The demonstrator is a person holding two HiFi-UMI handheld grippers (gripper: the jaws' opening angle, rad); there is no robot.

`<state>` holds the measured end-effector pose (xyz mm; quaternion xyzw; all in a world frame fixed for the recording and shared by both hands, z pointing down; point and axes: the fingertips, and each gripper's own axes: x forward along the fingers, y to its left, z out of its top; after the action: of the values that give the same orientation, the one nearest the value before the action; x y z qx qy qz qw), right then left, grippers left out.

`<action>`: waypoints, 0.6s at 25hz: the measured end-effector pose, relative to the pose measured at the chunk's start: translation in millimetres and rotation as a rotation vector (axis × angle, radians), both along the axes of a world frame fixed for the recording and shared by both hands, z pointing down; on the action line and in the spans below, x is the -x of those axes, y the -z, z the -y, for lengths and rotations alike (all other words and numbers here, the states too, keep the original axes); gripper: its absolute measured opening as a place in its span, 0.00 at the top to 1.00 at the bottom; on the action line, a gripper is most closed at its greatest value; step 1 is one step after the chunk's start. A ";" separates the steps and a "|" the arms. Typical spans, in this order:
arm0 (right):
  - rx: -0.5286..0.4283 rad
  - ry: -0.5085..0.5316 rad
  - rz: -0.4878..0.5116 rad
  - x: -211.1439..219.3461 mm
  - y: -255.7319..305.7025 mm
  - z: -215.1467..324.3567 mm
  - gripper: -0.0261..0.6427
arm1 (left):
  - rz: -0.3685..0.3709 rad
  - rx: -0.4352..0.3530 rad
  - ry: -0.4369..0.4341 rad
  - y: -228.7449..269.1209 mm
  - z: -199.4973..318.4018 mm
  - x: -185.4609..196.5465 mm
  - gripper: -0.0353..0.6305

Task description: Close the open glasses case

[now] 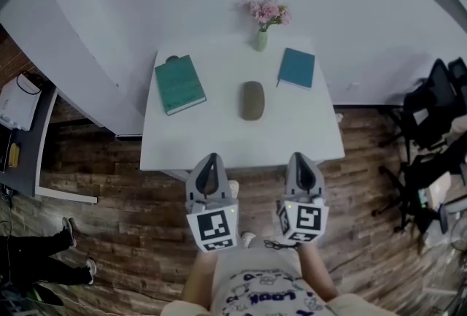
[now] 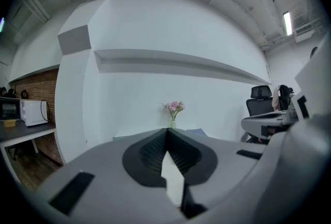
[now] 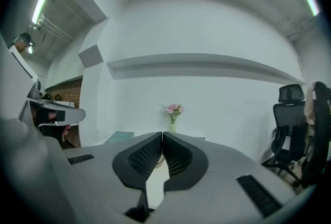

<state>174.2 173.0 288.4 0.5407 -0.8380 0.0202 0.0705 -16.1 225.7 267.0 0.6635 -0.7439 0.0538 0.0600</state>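
Smack in the middle of the table (image 1: pixel 219 150): case (image 1: pixel 252 101), brownish oval, lying lengthwise with one end toward the near edge. From above, no telling whether open or shut, just reads as one rounded lump lol. Well short of it, hovering at the near edge: left gripper (image 1: pixel 211 160) and right gripper (image 1: pixel 303 158), side by side, marker cubes toward the body, noses aimed across the table at close to level. Case ahead of both tips and roughly between their two lines, touching neither, with bare white top in between. Jaws on both pressed tight together, nothing pinched in either. Left of the case, well apart: green book (image 1: pixel 179 84). Right and a bit further back: teal notebook (image 1: pixel 297 68). Straight behind, at the far edge: vase (image 1: pixel 260 39) with pink flowers (image 1: pixel 268 12), also poking up right over the closed tips in both gripper views
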 end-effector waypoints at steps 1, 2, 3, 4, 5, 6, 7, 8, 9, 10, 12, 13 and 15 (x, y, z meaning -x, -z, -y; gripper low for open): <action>0.007 -0.004 -0.007 3.1 -2.2 9.2 0.96 | 0.002 0.000 -0.005 -0.4 10.5 3.4 0.94; 0.012 -0.010 -0.011 6.3 -4.2 18.2 0.96 | 0.003 0.001 -0.011 -1.2 20.9 7.1 0.94; 0.016 -0.018 -0.014 9.7 -6.1 27.2 0.96 | 0.002 0.004 -0.017 -2.5 31.5 10.9 0.94; 0.022 -0.025 -0.017 13.6 -8.1 36.7 0.96 | 0.000 0.009 -0.024 -4.1 42.6 14.9 0.94; 0.032 -0.033 -0.024 18.1 -10.1 46.7 0.96 | -0.004 0.014 -0.032 -5.8 54.5 19.4 0.94; 0.045 -0.041 -0.035 23.1 -11.6 57.0 0.96 | -0.007 0.021 -0.039 -7.3 66.7 24.3 0.94; 0.055 -0.047 -0.044 28.6 -12.4 67.0 0.96 | -0.007 0.029 -0.047 -8.8 78.7 29.6 0.94; 0.061 -0.051 -0.049 33.8 -13.4 76.4 0.96 | -0.002 0.039 -0.057 -10.5 90.0 34.7 0.94; 0.065 -0.057 -0.049 38.2 -15.0 85.0 0.96 | 0.011 0.049 -0.071 -12.7 100.4 39.6 0.94; 0.067 -0.065 -0.045 42.0 -16.8 93.4 0.96 | 0.027 0.061 -0.088 -15.5 110.3 44.1 0.94; 0.079 -0.080 -0.041 49.8 -21.6 110.1 0.96 | 0.039 0.089 -0.118 -22.2 130.1 52.5 0.94; 0.088 -0.087 -0.044 53.8 -24.2 118.2 0.96 | 0.035 0.105 -0.130 -26.6 140.0 56.4 0.94; 0.106 -0.101 -0.056 61.2 -30.7 133.6 0.96 | 0.016 0.143 -0.153 -38.4 159.1 63.1 0.94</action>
<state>113.0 39.4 319.1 0.5783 -0.8050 0.0528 0.1213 -79.1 66.5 305.4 0.7118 -0.6859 0.1164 0.0968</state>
